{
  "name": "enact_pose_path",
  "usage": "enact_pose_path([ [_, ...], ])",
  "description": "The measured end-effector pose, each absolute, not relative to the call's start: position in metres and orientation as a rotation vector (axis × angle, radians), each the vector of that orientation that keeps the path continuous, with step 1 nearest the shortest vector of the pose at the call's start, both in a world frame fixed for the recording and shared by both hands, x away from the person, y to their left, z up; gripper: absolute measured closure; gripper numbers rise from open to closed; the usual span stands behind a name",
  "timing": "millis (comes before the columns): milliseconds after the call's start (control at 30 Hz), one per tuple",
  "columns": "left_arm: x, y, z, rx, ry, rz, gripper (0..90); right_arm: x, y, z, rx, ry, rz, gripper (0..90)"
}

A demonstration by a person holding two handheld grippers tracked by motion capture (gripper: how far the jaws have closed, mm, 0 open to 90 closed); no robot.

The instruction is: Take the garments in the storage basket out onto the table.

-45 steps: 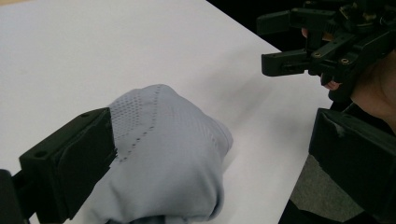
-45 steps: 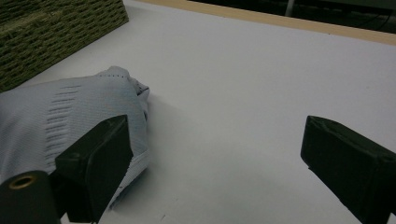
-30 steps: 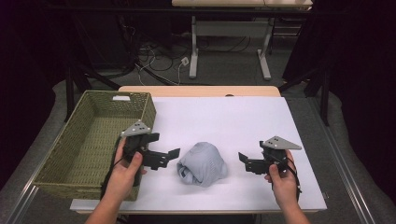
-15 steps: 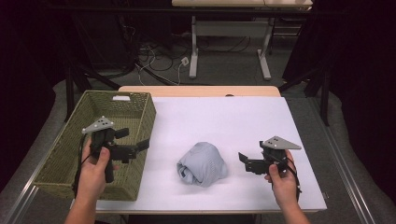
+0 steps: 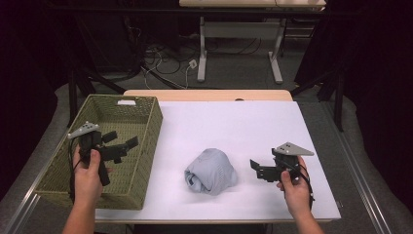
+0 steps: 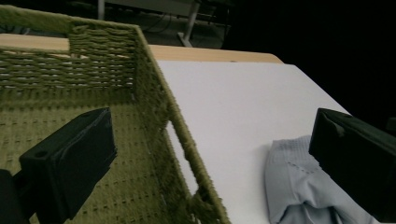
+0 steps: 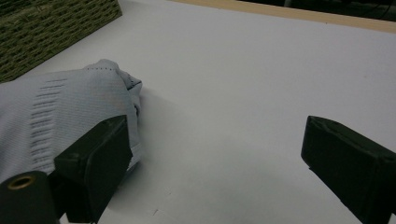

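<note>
The crumpled grey cloth lies on the white surface just right of the woven basket, with the left gripper spread empty over the basket and the right gripper spread empty beside the cloth's other side.

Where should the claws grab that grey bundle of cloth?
Probably the domed top of the cloth, pinched from above. It sits rounded and free on the table, with loose folds at its front. The open right gripper is closest.
</note>
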State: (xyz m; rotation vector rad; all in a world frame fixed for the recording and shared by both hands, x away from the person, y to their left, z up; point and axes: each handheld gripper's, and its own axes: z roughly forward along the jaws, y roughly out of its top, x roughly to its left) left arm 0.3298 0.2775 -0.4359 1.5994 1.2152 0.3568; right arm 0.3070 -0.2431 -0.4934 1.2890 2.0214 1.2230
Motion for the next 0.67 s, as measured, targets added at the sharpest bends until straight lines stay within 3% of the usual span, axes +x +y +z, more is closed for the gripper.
enact_pose_path([
  [667,0.334,0.291,-0.445,1.563,1.301,0.429,0.7,0.310,-0.243,-0.499,1.300,2.034,1.190,8.1],
])
